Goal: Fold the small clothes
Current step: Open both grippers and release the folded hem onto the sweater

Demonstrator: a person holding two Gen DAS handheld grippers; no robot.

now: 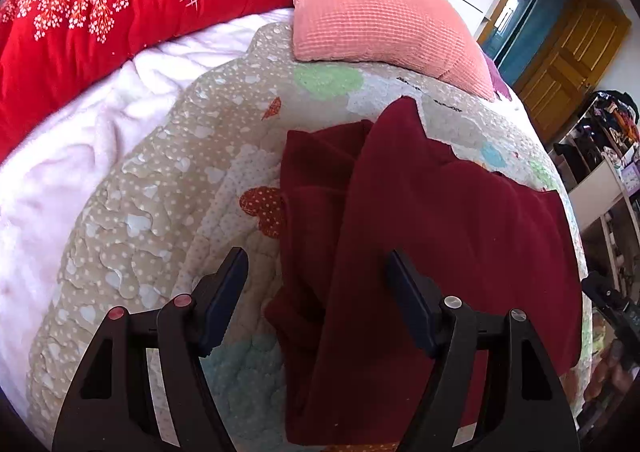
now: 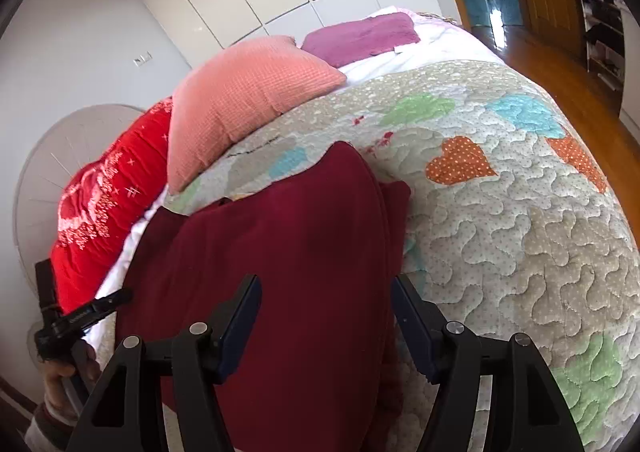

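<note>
A dark red garment (image 1: 436, 236) lies folded over on the heart-patterned quilt (image 1: 168, 188); it also shows in the right wrist view (image 2: 288, 272). My left gripper (image 1: 316, 264) is open and empty, hovering just above the garment's left edge. My right gripper (image 2: 326, 292) is open and empty, held above the garment's right part, with its right finger (image 2: 412, 324) near the garment's right edge. The left gripper's body (image 2: 80, 320) shows at the left edge of the right wrist view.
A pink pillow (image 1: 368, 8) and a red floral blanket (image 1: 100, 4) lie at the head of the bed, with a purple pillow (image 2: 360, 38) beyond. A white fleece sheet (image 1: 60, 156) lies left. A wooden floor (image 2: 560, 80), a door and shelves (image 1: 604, 156) are right.
</note>
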